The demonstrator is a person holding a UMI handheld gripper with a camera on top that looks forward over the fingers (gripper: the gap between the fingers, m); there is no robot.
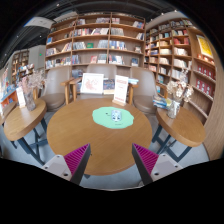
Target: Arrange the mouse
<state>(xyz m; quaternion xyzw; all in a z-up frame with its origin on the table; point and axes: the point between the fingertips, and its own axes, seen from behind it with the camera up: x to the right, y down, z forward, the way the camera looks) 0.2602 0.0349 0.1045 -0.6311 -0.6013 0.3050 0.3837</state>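
**Approach to the mouse not yet closed**

The gripper [111, 158] hangs above the near edge of the round wooden desk [75, 135], its two fingers with magenta pads [76, 156] spread wide apart and holding nothing. By my judgement this is the approach step: the next move calls for carrying the fingers forward and down until they straddle the mouse.

Beyond the fingers, well apart from them and roughly centred between them, a small pale mouse [114, 117] lies on a light green mat [104, 119] toward the far half of the desk. Farther on, two white sign cards [92, 84] stand at the far edge, and tall wooden bookshelves [95, 42] fill the far wall.
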